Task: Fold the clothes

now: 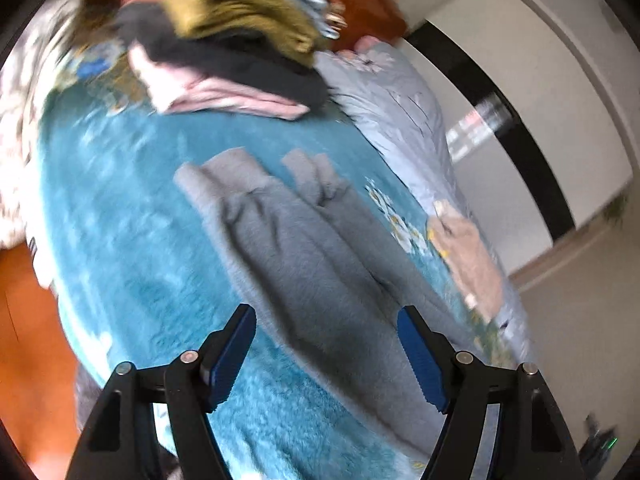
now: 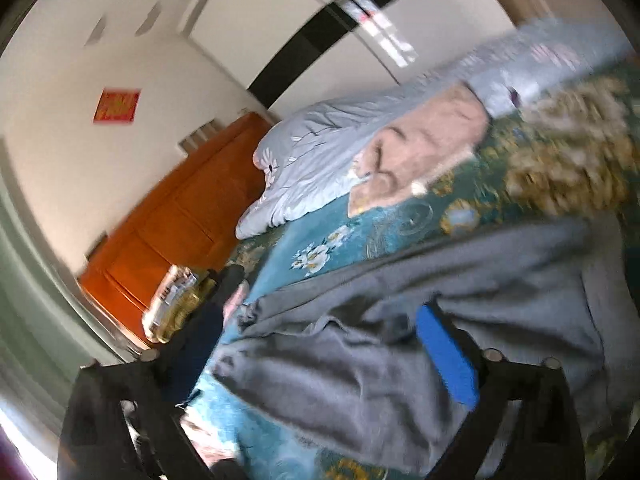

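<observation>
A teal floral blanket (image 1: pixel 132 248) covers the bed, and a pale grey-blue quilt (image 1: pixel 404 112) with a flower print lies bunched along its far edge. An orange-brown wooden headboard (image 2: pixel 176 216) stands against a white wall (image 2: pixel 80 60), which carries a red square decoration (image 2: pixel 117 105) above it. A black vertical band (image 1: pixel 496 120) with a bright reflective patch runs down the white panelled surface beside the bed, and pale flooring (image 1: pixel 580 300) shows below it; fine detail is blurred in both views.
</observation>
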`<action>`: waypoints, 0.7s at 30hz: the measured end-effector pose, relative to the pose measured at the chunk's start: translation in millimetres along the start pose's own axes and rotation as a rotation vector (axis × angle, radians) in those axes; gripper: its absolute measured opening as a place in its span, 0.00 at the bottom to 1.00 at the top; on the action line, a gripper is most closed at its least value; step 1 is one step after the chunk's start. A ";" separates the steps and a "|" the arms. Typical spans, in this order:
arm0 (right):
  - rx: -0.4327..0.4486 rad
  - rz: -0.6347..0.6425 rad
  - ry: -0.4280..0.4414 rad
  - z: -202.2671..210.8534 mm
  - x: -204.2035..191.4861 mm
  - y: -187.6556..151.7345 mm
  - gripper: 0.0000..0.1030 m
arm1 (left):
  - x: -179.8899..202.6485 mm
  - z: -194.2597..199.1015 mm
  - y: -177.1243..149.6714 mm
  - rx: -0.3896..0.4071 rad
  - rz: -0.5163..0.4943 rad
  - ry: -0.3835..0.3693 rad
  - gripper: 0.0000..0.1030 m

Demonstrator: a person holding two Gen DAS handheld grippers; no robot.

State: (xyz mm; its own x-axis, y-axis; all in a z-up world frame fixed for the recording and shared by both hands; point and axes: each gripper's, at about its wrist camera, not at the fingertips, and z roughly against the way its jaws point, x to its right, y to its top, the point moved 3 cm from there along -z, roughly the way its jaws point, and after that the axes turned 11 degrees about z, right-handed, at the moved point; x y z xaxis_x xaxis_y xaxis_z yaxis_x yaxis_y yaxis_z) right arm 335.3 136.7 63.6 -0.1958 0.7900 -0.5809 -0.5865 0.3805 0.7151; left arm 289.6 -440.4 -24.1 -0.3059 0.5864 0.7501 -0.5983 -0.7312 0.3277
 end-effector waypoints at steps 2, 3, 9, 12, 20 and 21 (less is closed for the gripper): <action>0.002 -0.071 -0.008 15.7 14.9 -7.1 0.98 | -9.0 2.1 -0.4 -0.007 0.030 0.005 0.78; 0.003 -0.106 -0.011 23.6 22.4 -10.6 1.00 | -13.4 2.8 -0.5 -0.011 0.044 0.008 0.78; 0.042 -0.244 -0.114 75.2 71.1 -32.1 1.00 | -40.5 -7.6 8.2 -0.103 0.227 -0.036 0.78; 0.024 -0.309 -0.172 97.6 98.7 -43.2 1.00 | -44.7 -6.2 18.1 -0.056 0.227 0.003 0.78; -0.091 -0.491 -0.258 115.8 166.2 -81.5 1.00 | -51.1 -16.3 28.1 -0.071 0.255 0.017 0.78; -0.097 -0.496 -0.255 111.7 169.1 -82.6 1.00 | -52.9 -19.1 30.5 -0.074 0.262 0.018 0.78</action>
State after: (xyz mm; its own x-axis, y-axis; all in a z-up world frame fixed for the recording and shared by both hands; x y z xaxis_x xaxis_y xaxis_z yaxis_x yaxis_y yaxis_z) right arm 438.4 292.6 -50.3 0.3112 0.6236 -0.7172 -0.6317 0.6995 0.3341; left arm 273.3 -487.0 -64.8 -0.4702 0.3869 0.7932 -0.5489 -0.8320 0.0805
